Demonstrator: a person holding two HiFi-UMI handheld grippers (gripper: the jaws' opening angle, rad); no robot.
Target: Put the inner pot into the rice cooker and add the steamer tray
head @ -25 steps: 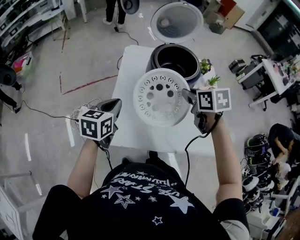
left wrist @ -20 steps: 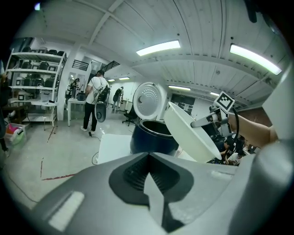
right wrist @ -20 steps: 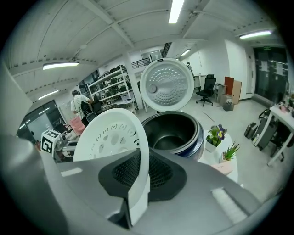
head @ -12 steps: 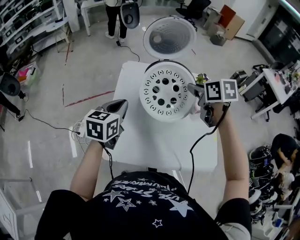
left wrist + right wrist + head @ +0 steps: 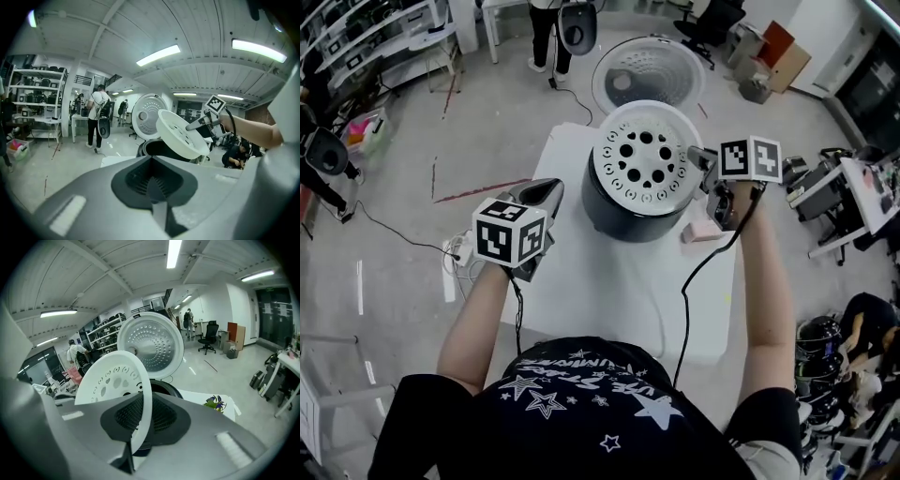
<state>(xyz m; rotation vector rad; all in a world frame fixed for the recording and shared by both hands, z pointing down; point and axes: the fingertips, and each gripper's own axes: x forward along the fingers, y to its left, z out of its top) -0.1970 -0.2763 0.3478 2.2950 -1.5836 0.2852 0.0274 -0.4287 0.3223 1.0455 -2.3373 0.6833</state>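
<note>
The white steamer tray (image 5: 645,167), pierced with several round holes, hangs tilted over the dark rice cooker (image 5: 628,217), hiding its opening. My right gripper (image 5: 701,161) is shut on the tray's right rim; in the right gripper view the rim (image 5: 140,413) runs between the jaws. The cooker's lid (image 5: 649,67) stands open behind. My left gripper (image 5: 546,194) is shut and empty, held left of the cooker over the table's edge. From the left gripper view the tray (image 5: 183,133) hovers above the cooker's dark mouth (image 5: 157,147); I cannot make out the inner pot.
The cooker stands on a white table (image 5: 609,291). A pink item (image 5: 703,231) lies right of the cooker, and a small plant (image 5: 215,402) sits beyond it. A power strip (image 5: 455,255) and cables lie on the floor at left. A person (image 5: 555,23) stands at the back.
My right gripper has carried the tray away from me, from over the table's middle to above the cooker. The left gripper has also moved forward and a little up.
</note>
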